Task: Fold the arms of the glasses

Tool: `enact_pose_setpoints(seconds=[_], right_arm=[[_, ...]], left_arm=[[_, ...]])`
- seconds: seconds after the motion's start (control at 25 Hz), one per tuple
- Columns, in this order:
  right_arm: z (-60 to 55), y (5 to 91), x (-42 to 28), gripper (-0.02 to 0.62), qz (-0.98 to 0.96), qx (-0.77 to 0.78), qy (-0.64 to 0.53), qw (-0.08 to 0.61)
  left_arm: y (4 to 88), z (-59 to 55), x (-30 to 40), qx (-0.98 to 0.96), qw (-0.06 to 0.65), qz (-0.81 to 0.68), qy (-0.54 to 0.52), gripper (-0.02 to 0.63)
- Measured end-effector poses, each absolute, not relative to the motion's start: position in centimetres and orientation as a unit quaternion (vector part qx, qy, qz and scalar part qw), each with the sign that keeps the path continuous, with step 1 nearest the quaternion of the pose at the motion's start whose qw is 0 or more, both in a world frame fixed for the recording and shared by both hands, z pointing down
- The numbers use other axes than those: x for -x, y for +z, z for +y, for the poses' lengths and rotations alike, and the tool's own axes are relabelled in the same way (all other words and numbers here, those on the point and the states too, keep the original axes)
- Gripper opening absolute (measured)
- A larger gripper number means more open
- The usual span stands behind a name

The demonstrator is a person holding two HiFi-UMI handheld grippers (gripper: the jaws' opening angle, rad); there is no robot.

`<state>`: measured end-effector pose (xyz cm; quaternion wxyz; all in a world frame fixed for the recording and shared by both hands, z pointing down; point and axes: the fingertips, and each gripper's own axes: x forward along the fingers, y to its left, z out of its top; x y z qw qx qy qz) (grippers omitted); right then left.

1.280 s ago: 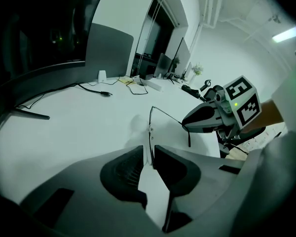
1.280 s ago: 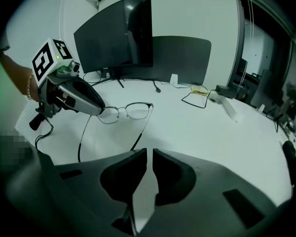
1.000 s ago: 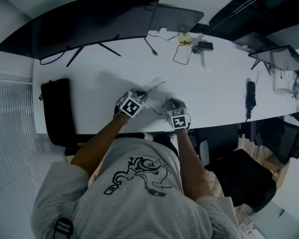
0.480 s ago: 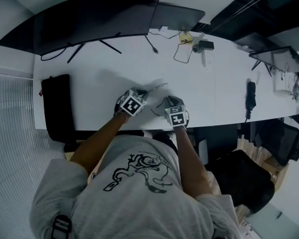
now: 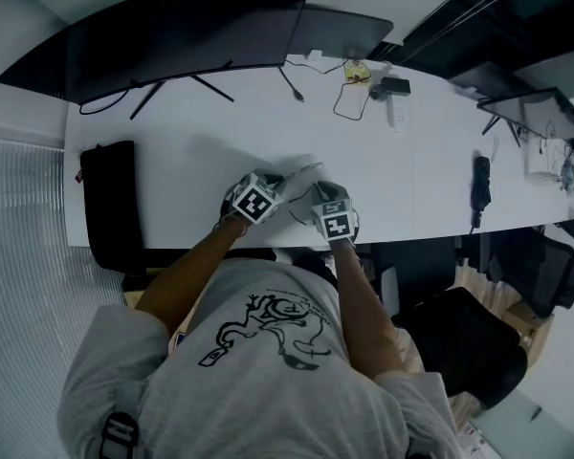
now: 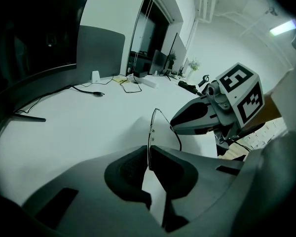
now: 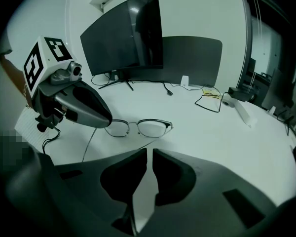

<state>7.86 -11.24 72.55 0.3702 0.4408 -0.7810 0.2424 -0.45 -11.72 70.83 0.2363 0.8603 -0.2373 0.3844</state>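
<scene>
Two grippers meet near the front edge of the white desk (image 5: 172, 175), about midway along it, with the glasses (image 7: 138, 127) between them. The left gripper (image 6: 149, 158) has just been closing its jaws and now pinches one thin arm of the glasses, which runs up from the pads to the frame. The right gripper (image 7: 149, 154) has its jaws almost together; the other arm slants down from the frame's hinge into the narrow slit between them and looks gripped there. Both lenses face the right gripper's camera. A dark monitor (image 5: 172, 36) stands along the desk's far edge
</scene>
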Motion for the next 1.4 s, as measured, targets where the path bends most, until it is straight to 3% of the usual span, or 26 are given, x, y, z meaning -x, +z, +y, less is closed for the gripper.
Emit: enact_pose_setpoints(seconds=[1.4], right_arm=[[-10.1,69.2,-7.6,0.048,-0.797,-0.431,0.238,0.352]], left_arm=[[70.6,-11.5,0.5,-0.858,0.227,-0.241,0.392,0.035]])
